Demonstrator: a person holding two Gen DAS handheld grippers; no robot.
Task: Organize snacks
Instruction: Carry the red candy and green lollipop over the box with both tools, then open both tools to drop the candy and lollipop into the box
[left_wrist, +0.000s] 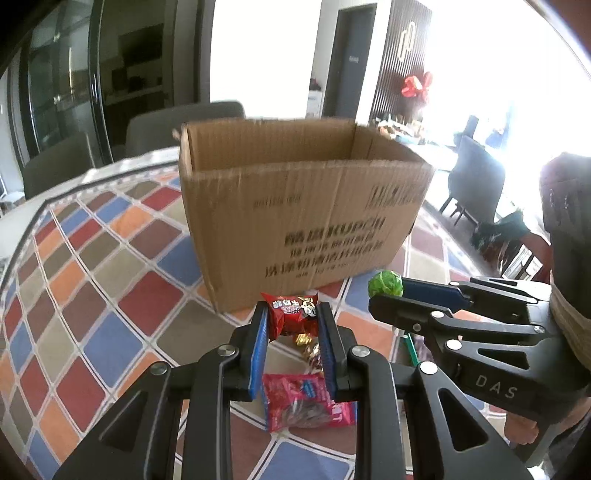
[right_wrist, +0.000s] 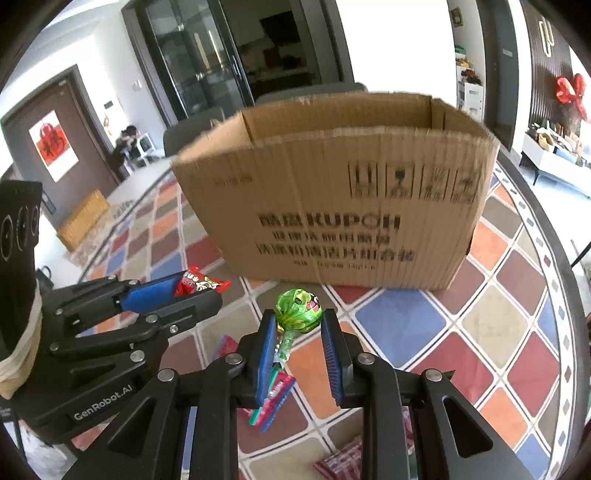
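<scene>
Left wrist view showed the left gripper (left_wrist: 291, 325) low in the middle of the frame, its blue pads clenched on a small red snack packet (left_wrist: 290, 314) that stood up between them. Behind it, filling the centre of the picture, stood an open cardboard box (left_wrist: 295, 214) with dark printing on its near side, resting on a table (left_wrist: 92, 295) covered in a cloth of red, blue, orange and grey diamonds. Beneath the raised fingers, at the lower middle, a larger red snack bag (left_wrist: 306, 402) lay flat on the cloth, with a few gold-wrapped candies (left_wrist: 306, 345) just above it. At the right edge the right gripper (left_wrist: 386, 295) reached in from the side, a green lollipop (left_wrist: 385, 283) showing at its tip. Right wrist view gave the same scene from the other side: the right gripper (right_wrist: 300, 328) sat at the lower middle, closed on the lollipop (right_wrist: 298, 306), whose round green head stood above the fingertips while its wrapper tail ran down along the left pad. The box (right_wrist: 332, 206) rose just beyond it, open at the top, and I could not see what it held. At the left of that frame the left gripper (right_wrist: 199, 291) came in sideways with the red packet (right_wrist: 199, 285) pinched at its end. Under the right gripper a green and pink wrapper (right_wrist: 273, 400) lay on the cloth, and a red checked packet (right_wrist: 343, 461) showed at the bottom edge. Grey chairs (left_wrist: 184, 125) stood behind the table.
</scene>
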